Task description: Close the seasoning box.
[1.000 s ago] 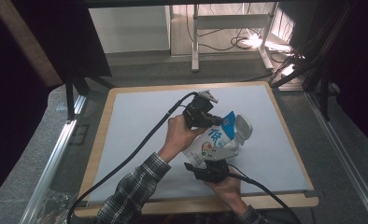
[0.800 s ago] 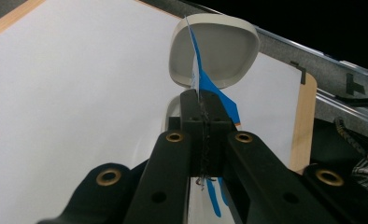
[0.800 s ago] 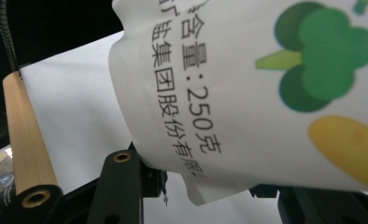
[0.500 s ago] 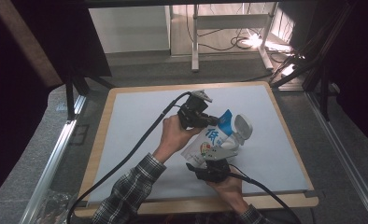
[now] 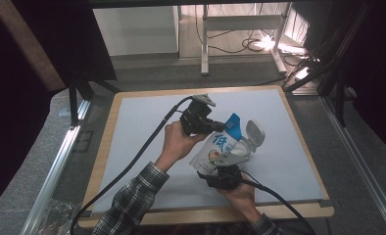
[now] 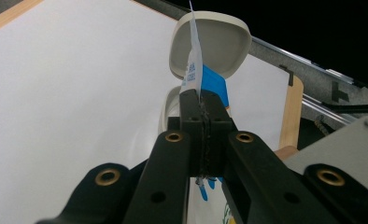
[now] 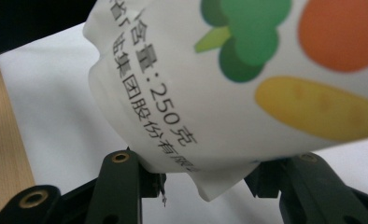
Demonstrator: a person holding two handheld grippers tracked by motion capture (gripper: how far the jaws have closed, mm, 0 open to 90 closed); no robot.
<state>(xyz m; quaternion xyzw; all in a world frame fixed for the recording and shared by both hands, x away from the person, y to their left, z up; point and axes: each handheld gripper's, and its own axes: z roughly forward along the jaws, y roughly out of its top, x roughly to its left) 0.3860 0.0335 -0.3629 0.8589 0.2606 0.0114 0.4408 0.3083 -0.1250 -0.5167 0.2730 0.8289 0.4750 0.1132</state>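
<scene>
A white pouch [image 5: 214, 152] with blue top, Chinese print reading 250 and vegetable pictures hangs above the middle of the desk [image 5: 132, 122], held between the 2 tools. Its upper sealed edge [image 6: 193, 56] runs up out of the left tool [image 5: 219, 127], whose jaws are pressed flat together on that thin edge, as the left gripper view shows. The pouch's lower end [image 7: 210, 140] sits between the jaws of the right tool [image 5: 219, 169], which stand fairly wide on either side of the bulging bottom; whether they press it I cannot tell. Just beyond the pouch, toward the desk's right side, lies a pale flip-lid container [image 5: 250, 142], its rounded lid [image 6: 210, 44] standing open. What it holds cannot be seen.
</scene>
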